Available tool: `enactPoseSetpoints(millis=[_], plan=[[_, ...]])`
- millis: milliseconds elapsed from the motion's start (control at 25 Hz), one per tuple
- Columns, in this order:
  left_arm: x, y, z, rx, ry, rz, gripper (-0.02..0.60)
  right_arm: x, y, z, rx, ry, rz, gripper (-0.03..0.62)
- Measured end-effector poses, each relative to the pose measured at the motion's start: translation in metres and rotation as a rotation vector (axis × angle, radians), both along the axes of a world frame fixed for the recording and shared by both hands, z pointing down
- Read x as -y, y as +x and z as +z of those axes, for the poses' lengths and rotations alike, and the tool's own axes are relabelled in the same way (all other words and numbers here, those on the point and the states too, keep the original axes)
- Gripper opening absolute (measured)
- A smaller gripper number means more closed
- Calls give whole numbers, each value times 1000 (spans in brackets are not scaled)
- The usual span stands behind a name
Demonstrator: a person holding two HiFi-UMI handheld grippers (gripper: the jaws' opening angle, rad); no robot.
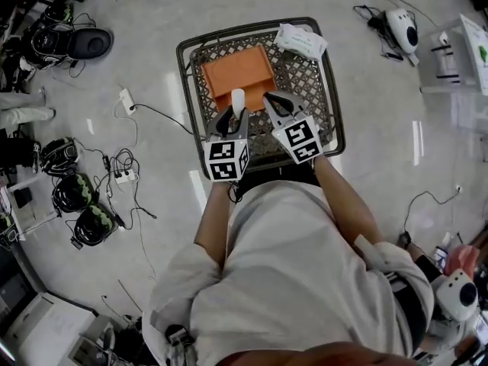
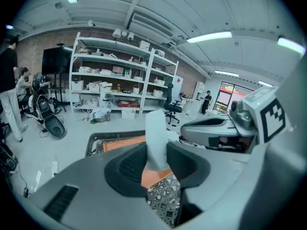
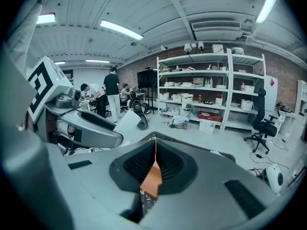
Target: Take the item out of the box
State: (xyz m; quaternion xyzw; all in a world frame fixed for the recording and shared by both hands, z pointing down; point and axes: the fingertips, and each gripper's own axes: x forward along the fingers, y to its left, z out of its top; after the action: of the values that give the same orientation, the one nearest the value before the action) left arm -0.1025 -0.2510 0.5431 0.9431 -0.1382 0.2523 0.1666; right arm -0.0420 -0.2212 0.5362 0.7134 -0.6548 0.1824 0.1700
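Note:
An orange box [image 1: 240, 73] lies on a black mesh table [image 1: 305, 82] in the head view. My left gripper [image 1: 235, 114] is shut on a small white item [image 1: 238, 100], held upright just above the box's near edge. The left gripper view shows that white item [image 2: 156, 137] pinched between the pads and sticking up past them. My right gripper [image 1: 271, 104] is beside it, shut on a thin edge of the orange box. In the right gripper view that orange box edge [image 3: 153, 178] runs up between the closed jaws of the right gripper [image 3: 154, 163].
A white packet [image 1: 300, 40] rests on the table's far right corner. Cables, a power strip [image 1: 126, 100] and black gear [image 1: 76, 193] lie on the floor to the left, and a white device [image 1: 401, 27] to the far right. Shelves [image 2: 120, 85] stand beyond.

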Motion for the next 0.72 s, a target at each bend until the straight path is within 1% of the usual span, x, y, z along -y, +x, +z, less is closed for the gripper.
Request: enactPoseSetpoints(millis=[240, 400, 560, 720], plan=[[6, -19, -14, -56, -6, -62, 132, 6, -13, -5, 25, 20, -25, 5], [4, -28, -20, -74, -3, -107, 132, 7, -17, -11, 30, 29, -59, 5], [-1, -33, -29, -102, 15, -146, 132, 1, -22, -19, 25, 50, -95, 5], [-12, -37, -41, -138, 34, -207, 132, -11, -21, -29, 21, 78, -115, 5]])
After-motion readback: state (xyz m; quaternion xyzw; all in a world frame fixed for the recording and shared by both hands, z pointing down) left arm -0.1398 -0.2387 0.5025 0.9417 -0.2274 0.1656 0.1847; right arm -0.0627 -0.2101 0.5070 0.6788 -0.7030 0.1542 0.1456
